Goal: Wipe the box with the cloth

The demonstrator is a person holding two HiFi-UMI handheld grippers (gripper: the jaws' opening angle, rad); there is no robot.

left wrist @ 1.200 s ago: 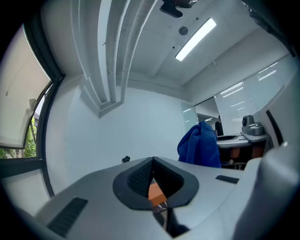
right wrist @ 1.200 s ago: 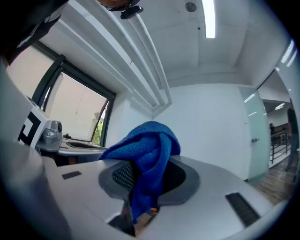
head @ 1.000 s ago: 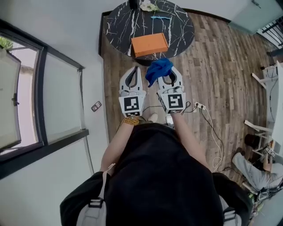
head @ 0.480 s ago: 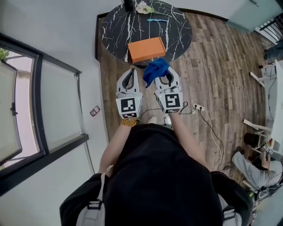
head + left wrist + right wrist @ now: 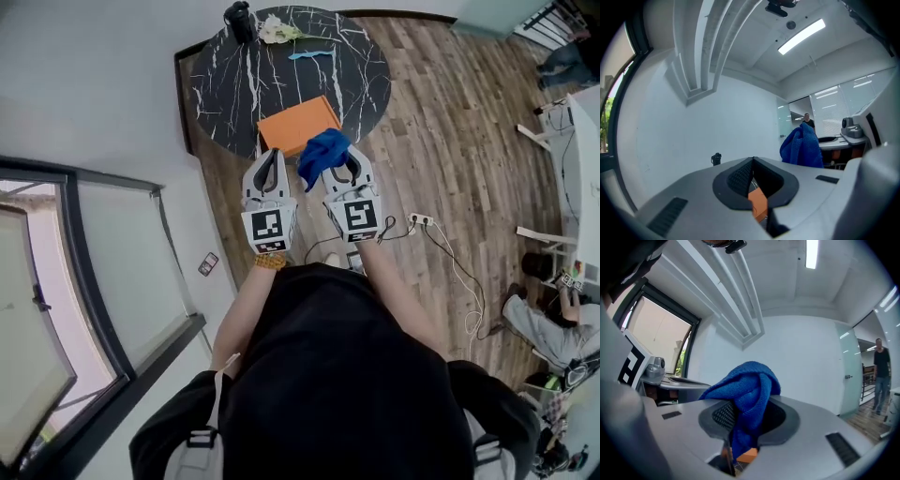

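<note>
- My right claw [image 5: 740, 427] pinches the blue cloth [image 5: 745, 385]. The jaws stand a little apart only because the fabric fills the gap. The bulk of it bunches up over the tips and a tail hangs down between them.
- I judge that I hold it by a fold so that a thick, soft wad faces forward. That wad can be pressed flat on a surface without the hard jaws scraping it.
- My left claw [image 5: 752, 161] is pressed together with nothing in it. It rides just beside the right one, to its left, pointing the same way.
- I read the left claw as the spare one. It is ready to steady the box so it doesn't slide under the rubbing.
- The orange box [image 5: 292, 124] lies flat at the near edge of the round black marble table [image 5: 225, 84], turned slightly askew. It sits right ahead of both claws, and I see a strip of it through each pair of jaws.
- From the head view the cloth overlaps the box's near right corner. I cannot tell whether it touches yet.
- At the table's far edge sit a dark object [image 5: 238, 19], a pale flower [image 5: 277, 31] and a light-blue item [image 5: 311, 54], all well apart from the box and out of the wiping path.
- No wiping stroke looks to have begun; next I would lower the wad onto the lid.
</note>
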